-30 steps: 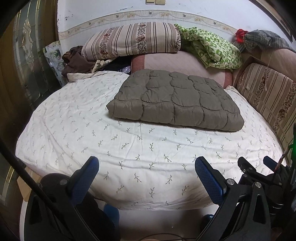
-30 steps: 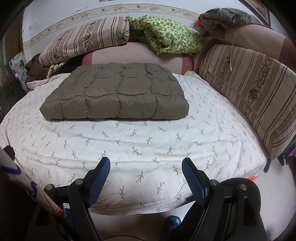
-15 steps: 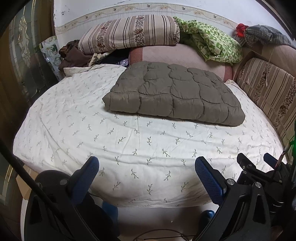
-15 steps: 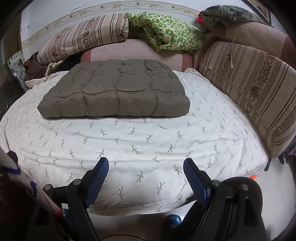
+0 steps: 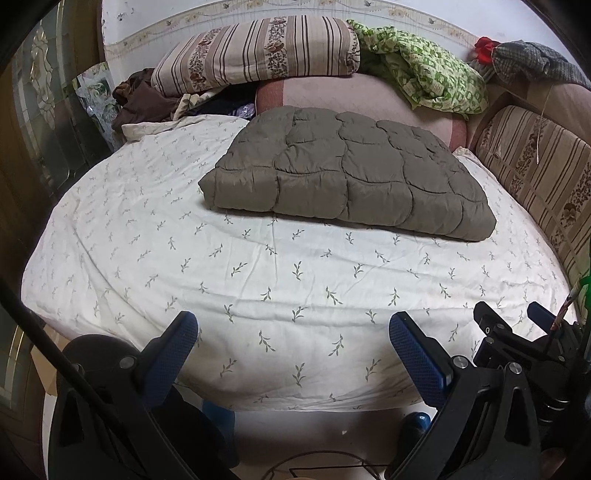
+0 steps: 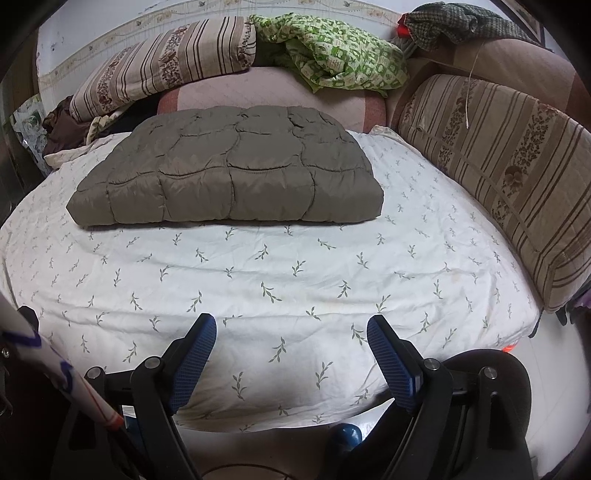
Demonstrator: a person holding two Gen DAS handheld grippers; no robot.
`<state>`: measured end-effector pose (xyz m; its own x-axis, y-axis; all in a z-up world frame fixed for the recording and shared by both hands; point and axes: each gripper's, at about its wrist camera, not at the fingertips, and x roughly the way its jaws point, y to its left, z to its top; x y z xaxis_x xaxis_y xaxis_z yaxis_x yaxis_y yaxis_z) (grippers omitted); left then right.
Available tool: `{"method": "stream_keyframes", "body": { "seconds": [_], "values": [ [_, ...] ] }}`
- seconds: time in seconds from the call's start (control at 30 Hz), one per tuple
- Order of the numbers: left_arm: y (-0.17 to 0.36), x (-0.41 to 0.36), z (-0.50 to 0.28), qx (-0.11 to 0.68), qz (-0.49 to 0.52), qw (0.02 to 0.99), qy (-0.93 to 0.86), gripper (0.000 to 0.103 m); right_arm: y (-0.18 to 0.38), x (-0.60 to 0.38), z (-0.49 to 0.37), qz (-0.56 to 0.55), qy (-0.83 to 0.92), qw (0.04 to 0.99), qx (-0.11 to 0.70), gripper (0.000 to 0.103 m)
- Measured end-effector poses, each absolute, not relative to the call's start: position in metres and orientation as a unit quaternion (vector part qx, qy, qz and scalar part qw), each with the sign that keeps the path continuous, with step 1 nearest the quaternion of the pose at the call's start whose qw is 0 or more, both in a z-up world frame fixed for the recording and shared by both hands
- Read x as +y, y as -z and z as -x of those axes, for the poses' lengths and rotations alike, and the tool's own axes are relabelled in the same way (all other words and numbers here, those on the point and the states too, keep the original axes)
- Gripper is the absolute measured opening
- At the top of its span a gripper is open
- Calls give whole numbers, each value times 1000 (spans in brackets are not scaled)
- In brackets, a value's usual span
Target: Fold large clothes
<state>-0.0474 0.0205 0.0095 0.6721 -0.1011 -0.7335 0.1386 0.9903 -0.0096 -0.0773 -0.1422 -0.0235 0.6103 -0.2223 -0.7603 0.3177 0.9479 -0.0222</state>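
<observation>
White bedding with a small leaf print covers the bed (image 5: 258, 266), and it takes up nearly the whole room from where both grippers hang at its near edge. Folded into a thick rectangle, the grey-brown quilted garment (image 5: 347, 177) lies flat toward the far half of the bed, just in front of a pink cushion (image 5: 332, 98). Nothing touches it; it sits well apart from both tools.

Tilted downward over the edge of the mattress, the left gripper (image 5: 291, 347) has its two blue-padded fingers (image 5: 173, 350) spread wide, with only bedsheet showing between them. The right gripper (image 6: 291, 350) is angled down the same way just beside it, blue pads (image 6: 391, 358) also wide apart and holding nothing; part of it shows at the right edge of the left camera's view.

Behind the garment, a striped floral bolster (image 5: 258, 55) rests on the pink cushion, with a crumpled green-and-white cloth (image 5: 432, 77) beside it and a heap of dark brown clothes (image 5: 140, 99) at the far left corner. Along the right side of the bed runs a long striped cushion (image 6: 498, 170), with a dark checked cloth (image 6: 454, 20) piled up above it.
</observation>
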Motion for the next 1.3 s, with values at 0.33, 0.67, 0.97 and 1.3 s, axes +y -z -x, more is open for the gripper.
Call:
{"method": "stream_keyframes", "body": {
  "seconds": [0.33, 0.67, 0.97, 1.3],
  "values": [
    [-6, 21, 39, 403, -24, 913, 63, 103, 26, -146, 70, -54, 155, 895, 414, 87],
    [-22, 28, 20, 373, -33, 926, 43, 103, 14, -146, 54, -36, 154, 904, 398, 88],
    [-29, 29, -1, 363, -35, 930, 37, 103, -4, -144, 37, -21, 159, 915, 371, 88],
    [-21, 29, -10, 370, -37, 928, 34, 103, -1, -142, 28, -16, 159, 912, 377, 89]
  ]
}}
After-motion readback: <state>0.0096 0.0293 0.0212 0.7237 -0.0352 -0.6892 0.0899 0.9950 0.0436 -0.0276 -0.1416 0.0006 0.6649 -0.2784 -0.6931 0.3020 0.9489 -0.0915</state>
